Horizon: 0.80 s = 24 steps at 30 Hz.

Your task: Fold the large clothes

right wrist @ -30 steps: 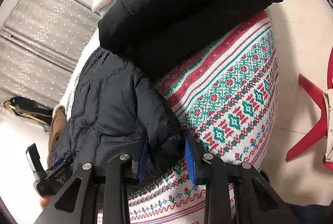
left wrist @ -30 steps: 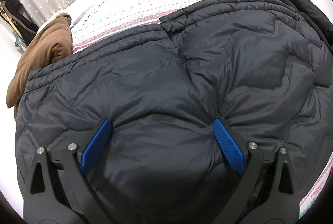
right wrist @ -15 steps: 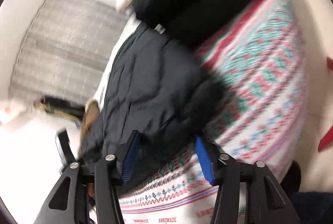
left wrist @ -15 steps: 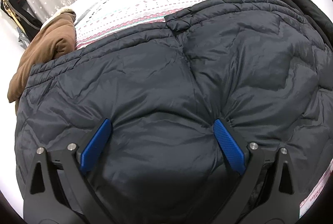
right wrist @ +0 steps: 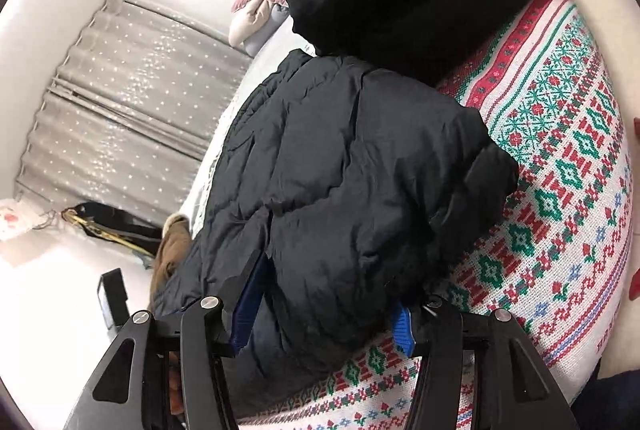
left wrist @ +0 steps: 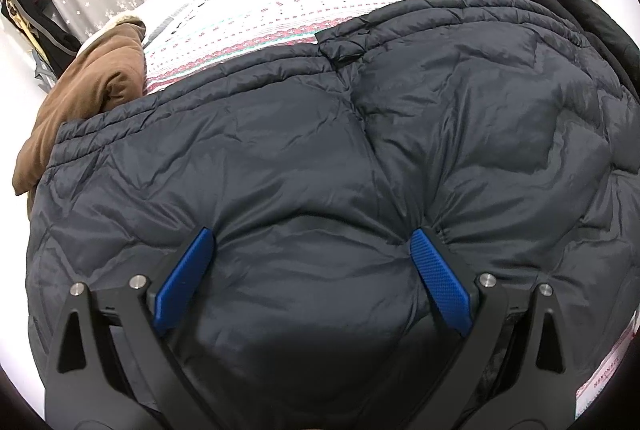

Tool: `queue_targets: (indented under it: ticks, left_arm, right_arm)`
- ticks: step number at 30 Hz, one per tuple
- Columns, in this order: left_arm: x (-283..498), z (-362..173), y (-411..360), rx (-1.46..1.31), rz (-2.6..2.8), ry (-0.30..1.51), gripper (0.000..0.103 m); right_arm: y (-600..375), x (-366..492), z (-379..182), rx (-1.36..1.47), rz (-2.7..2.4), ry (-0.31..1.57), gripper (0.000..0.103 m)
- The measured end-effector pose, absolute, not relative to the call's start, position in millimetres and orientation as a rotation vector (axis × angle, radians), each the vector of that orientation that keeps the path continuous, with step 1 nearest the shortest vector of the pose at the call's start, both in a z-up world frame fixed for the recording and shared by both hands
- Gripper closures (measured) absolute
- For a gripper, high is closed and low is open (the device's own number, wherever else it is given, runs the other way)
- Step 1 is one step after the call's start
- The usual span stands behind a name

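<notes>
My right gripper (right wrist: 324,304) has swung onto the dark puffer jacket (right wrist: 344,166), jaws parted around its bulk, right pad half hidden. My left gripper (left wrist: 310,272) stands wide, pressed into the padding.

Hidden and cropped at the bed's near edge

The puffer jacket (right wrist: 352,190) covers most of the right gripper's (right wrist: 324,314) blue pads (right wrist: 401,326); whether they press it is unclear.
</notes>
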<state>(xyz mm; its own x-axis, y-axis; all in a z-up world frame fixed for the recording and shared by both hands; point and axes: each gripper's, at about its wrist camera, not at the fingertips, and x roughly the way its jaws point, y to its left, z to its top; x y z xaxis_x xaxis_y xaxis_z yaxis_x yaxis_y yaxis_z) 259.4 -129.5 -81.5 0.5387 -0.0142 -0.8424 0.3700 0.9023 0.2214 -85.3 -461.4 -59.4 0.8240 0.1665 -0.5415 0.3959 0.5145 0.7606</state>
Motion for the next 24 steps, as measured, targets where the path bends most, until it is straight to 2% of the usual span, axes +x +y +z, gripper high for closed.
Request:
queue_targets:
  ticks: [6,14,20,24]
  left_arm:
    - [259.2,-81.0,-129.8,0.402,-0.235,0.980,0.003]
    - [259.4,-81.9,-131.7,0.405,-0.231,0.979,0.003]
    - [259.4,-82.1,-132.2,0.405,-0.232,0.980,0.003]
    - [258.9,-82.4,-131.9,0.406,-0.231,0.978,0.003]
  right_arm:
    - [-453.9,-75.7,-65.0,1.052,-0.214,0.622,0.048]
    - [-440.7,-50.8,-62.7,1.054,-0.223,0.613,0.042]
    - [-420.3,-32.2,-39.6,0.977,-0.196,0.570,0.042]
    - [-418.7,-19.2,-52.8,1.015,-0.220,0.606,0.042]
